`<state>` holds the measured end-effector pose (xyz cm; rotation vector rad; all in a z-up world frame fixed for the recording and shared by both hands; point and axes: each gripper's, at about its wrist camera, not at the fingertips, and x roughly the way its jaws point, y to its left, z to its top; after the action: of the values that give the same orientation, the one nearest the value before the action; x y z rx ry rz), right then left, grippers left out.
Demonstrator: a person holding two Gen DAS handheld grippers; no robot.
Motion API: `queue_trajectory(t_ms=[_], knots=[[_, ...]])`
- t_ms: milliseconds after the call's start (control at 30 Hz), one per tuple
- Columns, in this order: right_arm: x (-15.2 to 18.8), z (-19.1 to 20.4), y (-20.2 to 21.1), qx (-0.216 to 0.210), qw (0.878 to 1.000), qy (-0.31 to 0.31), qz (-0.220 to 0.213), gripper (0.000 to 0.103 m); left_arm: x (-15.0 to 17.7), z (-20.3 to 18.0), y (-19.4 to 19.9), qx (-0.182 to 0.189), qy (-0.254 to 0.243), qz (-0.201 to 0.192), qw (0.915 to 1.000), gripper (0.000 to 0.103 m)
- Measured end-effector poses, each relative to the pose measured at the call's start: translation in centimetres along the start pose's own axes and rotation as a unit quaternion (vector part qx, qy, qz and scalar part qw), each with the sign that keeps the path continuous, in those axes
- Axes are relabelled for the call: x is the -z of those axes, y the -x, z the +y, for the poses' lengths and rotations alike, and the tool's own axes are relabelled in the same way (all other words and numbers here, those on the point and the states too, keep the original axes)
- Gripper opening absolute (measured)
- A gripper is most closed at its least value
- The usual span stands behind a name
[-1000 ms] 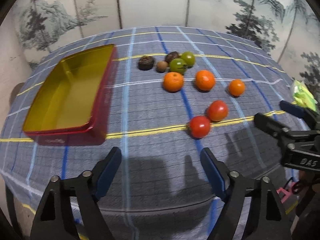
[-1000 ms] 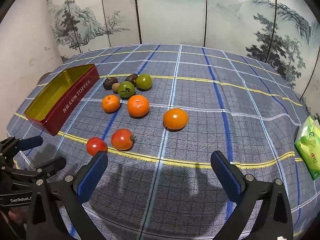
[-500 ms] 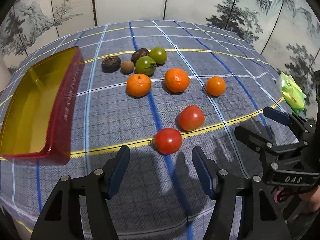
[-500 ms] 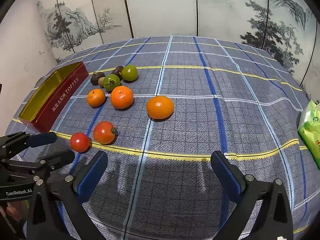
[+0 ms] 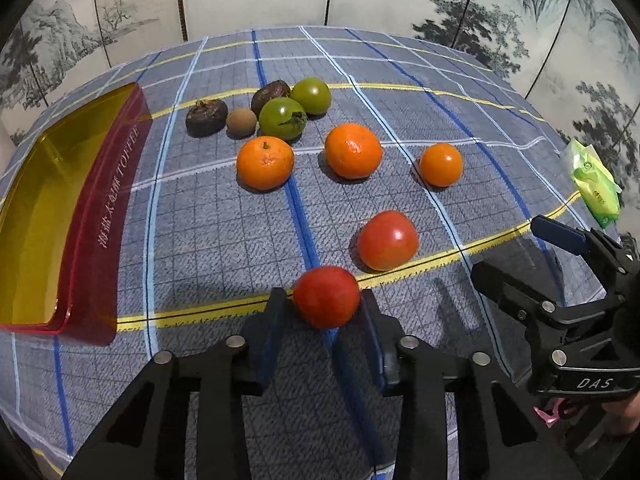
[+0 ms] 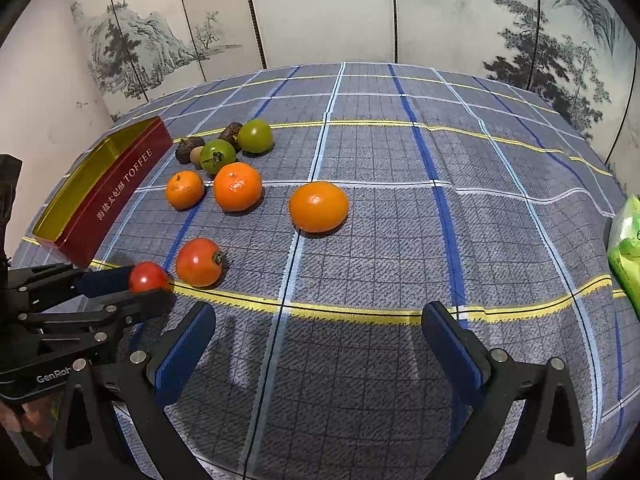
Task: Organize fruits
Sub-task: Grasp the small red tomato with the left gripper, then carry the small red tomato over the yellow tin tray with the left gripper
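My left gripper [image 5: 323, 298] is closing on a small red tomato [image 5: 326, 296], and its blue pads touch the tomato's two sides on the cloth. The right wrist view shows the same tomato [image 6: 148, 277] between the left gripper [image 6: 148, 288] fingers. A bigger red tomato [image 5: 387, 240] lies just beyond it. Three oranges [image 5: 353, 150] and two green tomatoes [image 5: 282, 118] with small brown fruits [image 5: 206, 117] sit farther back. The red toffee tin [image 5: 116, 208] stands open at the left. My right gripper [image 6: 318, 312] is open over bare cloth, with nothing between its fingers.
A green packet [image 5: 596, 188] lies near the table's right edge. The table is round under a blue checked cloth [image 6: 400, 240]. A painted folding screen [image 6: 320, 12] stands close behind it. The right gripper [image 5: 506, 248] hangs at the right in the left wrist view.
The left gripper moved forward and down to the small red tomato and narrowed its jaws around it. The right gripper stayed wide and barely shifted.
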<state>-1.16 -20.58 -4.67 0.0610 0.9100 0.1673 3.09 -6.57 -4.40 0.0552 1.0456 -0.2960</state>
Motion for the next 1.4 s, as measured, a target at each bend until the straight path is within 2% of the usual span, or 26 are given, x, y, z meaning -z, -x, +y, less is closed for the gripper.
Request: queue_trajectory(t_ms=[433,767,933,1200,1400], knots=[[0.1,0.7,-0.5,-0.001,1.000,0.009,0.008,0.102,0.8,1.6,1.5,0.004,0.015,-0.007,0.9999,0.035],[0.1,2.3,-1.0,-0.011,0.999,0.031,0.017,0.102,0.1,4.7,5.7,-0.007,0.042,-0.047,0.9980,0.035],[-0.3,3.6,-1.2,-0.018,0.998,0.055,0.020,0.102,-0.6,7.9,7.4,-0.038,0.058,-0.069,0.9952,0.035],[-1.3,5.5,-1.4,-0.016,0.997,0.080,0.015,0.101,-0.8,14.3,7.9,-0.099,0.101,-0.076,0.9870,0.034],[-1.9,6.5,-2.0,-0.018,0.995,0.095,0.021,0.091,-0.9,19.0,7.3,-0.123,0.132,-0.070,0.9811,0.034]])
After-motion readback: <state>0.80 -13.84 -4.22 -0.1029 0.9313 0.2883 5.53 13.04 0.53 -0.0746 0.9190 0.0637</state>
